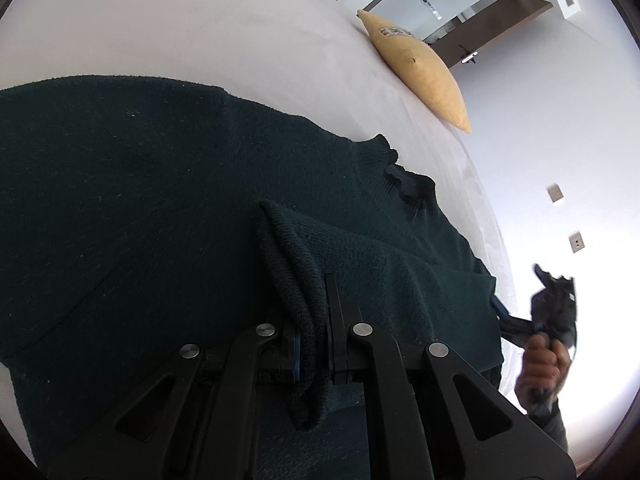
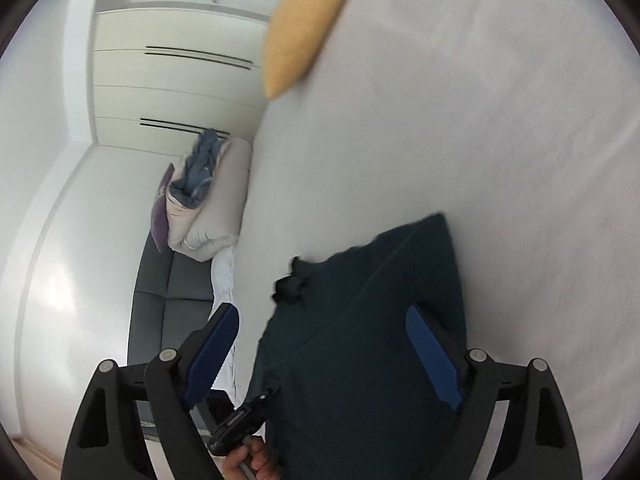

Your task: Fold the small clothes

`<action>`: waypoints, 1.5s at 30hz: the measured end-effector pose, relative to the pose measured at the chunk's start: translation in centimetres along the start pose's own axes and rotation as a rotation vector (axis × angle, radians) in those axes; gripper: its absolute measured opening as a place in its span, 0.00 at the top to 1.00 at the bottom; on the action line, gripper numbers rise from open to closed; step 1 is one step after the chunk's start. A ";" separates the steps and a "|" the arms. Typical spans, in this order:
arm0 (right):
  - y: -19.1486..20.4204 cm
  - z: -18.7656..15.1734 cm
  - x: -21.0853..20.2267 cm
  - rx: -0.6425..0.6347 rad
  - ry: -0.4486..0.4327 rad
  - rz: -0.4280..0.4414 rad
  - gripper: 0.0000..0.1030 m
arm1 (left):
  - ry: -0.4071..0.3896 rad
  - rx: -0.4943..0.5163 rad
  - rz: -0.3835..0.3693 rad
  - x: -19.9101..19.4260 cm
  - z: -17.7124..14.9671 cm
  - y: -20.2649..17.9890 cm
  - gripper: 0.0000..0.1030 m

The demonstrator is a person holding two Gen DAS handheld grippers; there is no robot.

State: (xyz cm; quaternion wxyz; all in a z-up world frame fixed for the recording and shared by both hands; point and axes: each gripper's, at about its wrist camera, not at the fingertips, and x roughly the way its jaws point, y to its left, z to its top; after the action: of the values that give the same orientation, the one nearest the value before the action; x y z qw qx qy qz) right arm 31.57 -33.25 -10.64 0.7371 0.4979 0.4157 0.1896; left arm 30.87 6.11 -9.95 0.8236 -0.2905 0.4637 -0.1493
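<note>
A dark green knit sweater (image 1: 140, 208) lies spread on a white bed (image 1: 200, 32). My left gripper (image 1: 316, 320) is shut on a raised fold of the sweater's knit, pinched between its black fingers. The sweater's ribbed collar (image 1: 404, 180) lies toward the bed's right edge. In the right wrist view the sweater (image 2: 360, 340) lies below my right gripper (image 2: 324, 344), which is open and empty with blue pads (image 2: 434, 360) wide apart, hovering above the cloth. The right gripper also shows in the left wrist view (image 1: 552, 304), held in a hand at the bed's right edge.
A yellow cushion (image 1: 420, 68) lies on the bed beyond the collar, and also shows in the right wrist view (image 2: 304, 24). A grey sofa (image 2: 168, 312) with folded bedding (image 2: 208, 200) stands beside the bed. White wardrobe doors (image 2: 172, 80) and a wall are beyond.
</note>
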 end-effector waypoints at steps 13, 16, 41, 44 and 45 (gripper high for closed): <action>-0.8 -3.9 0.3 -0.065 0.150 -0.017 0.32 | 0.003 0.006 0.012 -0.5 -0.5 0.4 0.93; -1.0 -5.6 -0.1 -0.070 0.159 -0.002 0.32 | 0.003 0.006 0.010 -0.6 -0.6 0.6 0.93; -0.5 -7.9 0.7 -0.101 0.161 0.008 0.28 | -0.044 0.037 -0.052 0.0 -1.2 2.2 0.90; -1.1 -9.3 -1.1 -0.087 0.133 0.040 0.28 | -0.048 0.035 -0.062 0.0 -1.2 2.4 0.90; -1.1 -9.8 -1.8 -0.082 0.121 0.037 0.28 | -0.048 0.031 -0.068 0.0 -1.2 2.4 0.90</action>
State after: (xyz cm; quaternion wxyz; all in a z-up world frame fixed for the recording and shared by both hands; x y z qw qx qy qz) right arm 22.49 -29.36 -12.42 0.7267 0.4625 0.4421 0.2500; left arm 29.84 7.64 -11.93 0.8335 -0.2966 0.4312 -0.1771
